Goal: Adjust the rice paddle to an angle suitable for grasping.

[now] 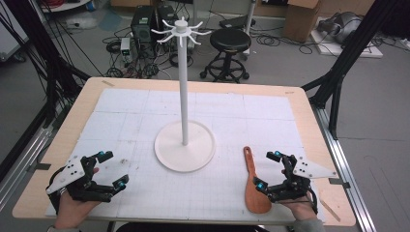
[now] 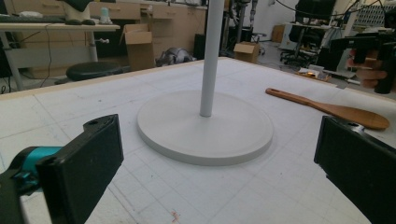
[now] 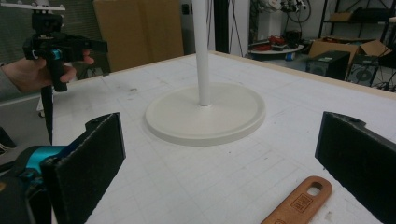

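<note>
Here the wooden spatula [image 1: 254,186] lies flat, handle pointing away, blade apparently touching the wide, empty right claw [image 1: 269,169].

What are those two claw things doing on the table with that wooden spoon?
A person holds a gripper in each hand at the near edge of the table. Both the left gripper and the right gripper are open and hold nothing. The wooden spatula lies flat beside the right gripper, untouched. In the middle stands a tall white rack with empty hooks on top.
</note>
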`<state>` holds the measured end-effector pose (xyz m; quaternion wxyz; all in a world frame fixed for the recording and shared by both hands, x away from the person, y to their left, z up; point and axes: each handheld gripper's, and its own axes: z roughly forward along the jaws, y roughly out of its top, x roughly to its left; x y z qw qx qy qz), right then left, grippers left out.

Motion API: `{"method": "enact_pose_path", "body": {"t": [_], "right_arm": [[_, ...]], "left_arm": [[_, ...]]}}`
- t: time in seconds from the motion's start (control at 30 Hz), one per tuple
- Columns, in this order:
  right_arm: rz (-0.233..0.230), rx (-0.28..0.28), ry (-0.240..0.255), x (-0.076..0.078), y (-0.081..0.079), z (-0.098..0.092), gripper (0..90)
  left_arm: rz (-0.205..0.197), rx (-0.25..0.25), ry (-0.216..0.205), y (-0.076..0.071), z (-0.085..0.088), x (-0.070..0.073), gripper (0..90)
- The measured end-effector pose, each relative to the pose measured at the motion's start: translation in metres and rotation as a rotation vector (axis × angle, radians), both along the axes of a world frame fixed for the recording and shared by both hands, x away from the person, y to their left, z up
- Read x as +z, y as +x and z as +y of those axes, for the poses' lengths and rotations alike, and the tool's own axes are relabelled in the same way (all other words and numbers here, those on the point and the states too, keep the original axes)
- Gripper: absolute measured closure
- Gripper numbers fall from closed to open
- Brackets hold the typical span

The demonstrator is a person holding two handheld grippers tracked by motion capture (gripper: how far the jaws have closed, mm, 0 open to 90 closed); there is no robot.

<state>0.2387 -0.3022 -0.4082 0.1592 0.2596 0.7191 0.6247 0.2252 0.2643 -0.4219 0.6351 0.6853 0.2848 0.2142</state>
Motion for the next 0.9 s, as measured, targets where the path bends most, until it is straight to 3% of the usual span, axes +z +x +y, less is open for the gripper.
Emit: {"method": "enact_pose_path", "body": {"t": [0.3,0.4,0.47,0.57,0.6,0.9], "right_arm": [[0.007,-0.024,-0.007,-0.0005,0.0013,0.0001,0.7],[0.018,-0.035,-0.009,-0.0008,0.0015,-0.0007,8.4],[0.012,-0.035,-0.013,-0.0005,0.0014,-0.0017,20.5],[0.013,-0.04,-0.016,0.0,0.0003,-0.0015,26.5],[0.02,-0.046,-0.025,0.0001,0.0005,-0.0012,34.6],[0.004,-0.086,-0.063,0.0005,-0.0011,-0.0013,70.5]], "left_arm": [[0.006,-0.001,0.003,0.0009,-0.0012,-0.0004,1.7],[0.006,-0.002,0.005,0.0006,-0.0019,-0.0006,1.7],[0.008,-0.004,0.004,0.0006,-0.0022,-0.0007,1.7],[0.008,-0.007,0.009,0.0009,-0.0023,-0.0008,1.7],[0.011,-0.009,0.008,0.0009,-0.0031,-0.0012,1.7],[0.017,-0.019,0.024,0.0013,-0.0049,-0.002,1.7]]}}
